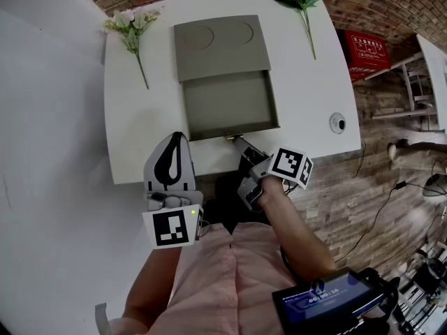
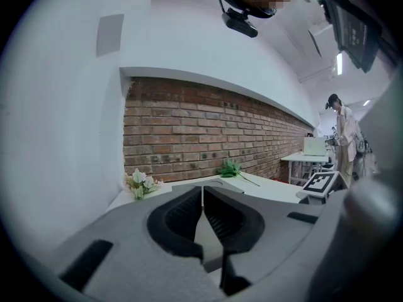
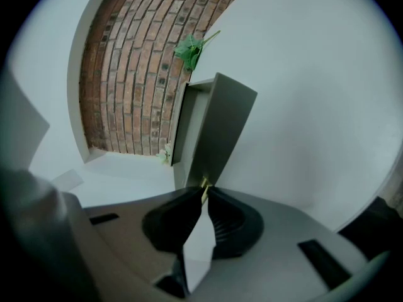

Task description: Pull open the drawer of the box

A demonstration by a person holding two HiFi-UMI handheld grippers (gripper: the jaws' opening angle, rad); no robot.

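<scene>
Drawer [image 1: 229, 103] stands well out of the grey box [image 1: 220, 44] on the white table [image 1: 307, 103] in the head view, its front toward the person; the right gripper [image 1: 236, 142] sits at that front edge, presumably to draw it outward; the left gripper [image 1: 176, 142] hangs idle by the table's near edge. Left gripper view: jaws pressed together on nothing. Right gripper view: jaws narrow, pinching the small brass handle [image 3: 203, 182] at their tips; the drawer front rises just beyond.

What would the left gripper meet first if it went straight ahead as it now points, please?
Probably the grey box, seen just past the shut tips of the left gripper; depth is uncertain.
</scene>
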